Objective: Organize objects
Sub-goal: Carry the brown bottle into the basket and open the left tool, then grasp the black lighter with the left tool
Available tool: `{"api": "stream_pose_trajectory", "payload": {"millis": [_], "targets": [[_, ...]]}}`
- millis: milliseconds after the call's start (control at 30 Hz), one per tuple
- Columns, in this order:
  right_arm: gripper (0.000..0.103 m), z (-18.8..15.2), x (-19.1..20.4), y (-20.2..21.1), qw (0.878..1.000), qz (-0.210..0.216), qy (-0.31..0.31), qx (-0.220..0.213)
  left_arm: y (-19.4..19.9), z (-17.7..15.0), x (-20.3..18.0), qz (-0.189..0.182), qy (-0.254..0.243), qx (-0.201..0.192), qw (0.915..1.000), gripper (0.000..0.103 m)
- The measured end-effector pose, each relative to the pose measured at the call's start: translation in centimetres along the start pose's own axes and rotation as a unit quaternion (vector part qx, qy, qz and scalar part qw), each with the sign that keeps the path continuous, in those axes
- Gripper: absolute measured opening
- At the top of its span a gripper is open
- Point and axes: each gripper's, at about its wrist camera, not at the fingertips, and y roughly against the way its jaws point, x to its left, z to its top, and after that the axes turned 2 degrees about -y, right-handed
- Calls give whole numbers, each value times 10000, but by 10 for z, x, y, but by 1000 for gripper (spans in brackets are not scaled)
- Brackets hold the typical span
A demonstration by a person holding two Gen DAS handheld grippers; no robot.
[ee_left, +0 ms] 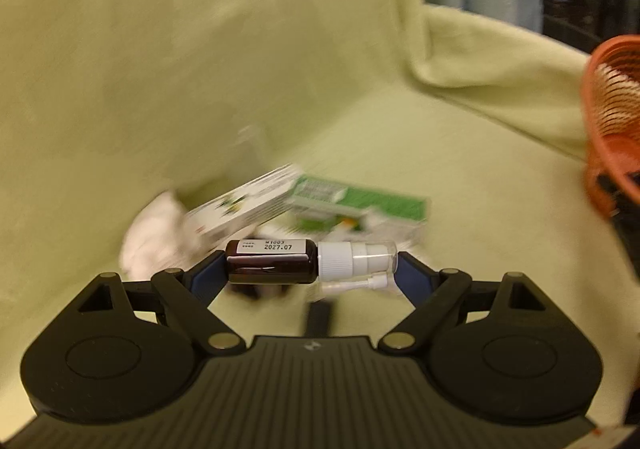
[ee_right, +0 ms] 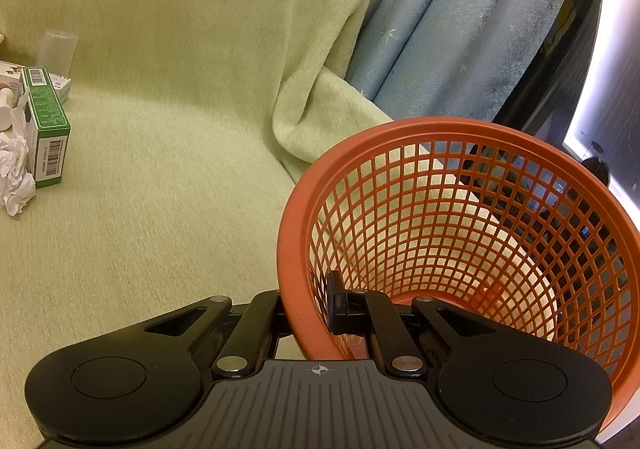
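Note:
My left gripper (ee_left: 310, 267) is shut on a brown spray bottle (ee_left: 268, 261) with a white nozzle and clear cap, held crosswise between the blue pads above the sofa seat. Behind it lie a white box (ee_left: 244, 205), a green and white box (ee_left: 360, 205) and crumpled white tissue (ee_left: 154, 237), all blurred. My right gripper (ee_right: 310, 309) is shut on the rim of an orange mesh basket (ee_right: 460, 233), one finger inside and one outside. The basket looks empty; its edge also shows in the left wrist view (ee_left: 612, 121).
A pale green blanket (ee_right: 180, 169) covers the sofa seat and back. In the right wrist view a green box (ee_right: 48, 129), tissue (ee_right: 16, 177) and a frosted plastic cup (ee_right: 58, 51) sit at the far left. Blue curtains (ee_right: 460, 29) hang behind.

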Motion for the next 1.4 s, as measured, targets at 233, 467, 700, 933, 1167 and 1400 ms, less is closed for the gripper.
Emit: {"api": "stream_pose_trajectory", "payload": {"millis": [233, 467, 700, 933, 1167, 1400], "targets": [[2, -1, 2, 2, 10000, 15, 15, -15, 23, 57, -51, -1095, -410, -353, 9925, 86], [2, -4, 1, 5, 10000, 22, 5, -26, 41, 113, -124, -2310, -1036, -713, 9648, 86], [2, -5, 0, 7, 10000, 42, -22, -39, 32, 142, -183, -2898, -1440, -789, 9429, 86], [2, -4, 0, 7, 10000, 79, -31, -28, 18, 148, -196, -2960, -1172, -780, 9447, 90], [2, 0, -1, 6, 9999, 46, -86, -36, 23, 131, -134, -2060, -675, -765, 9732, 90], [2, 2, -2, 4, 9999, 49, -157, -28, 24, 94, -32, -654, -26, -552, 9963, 90]]}}
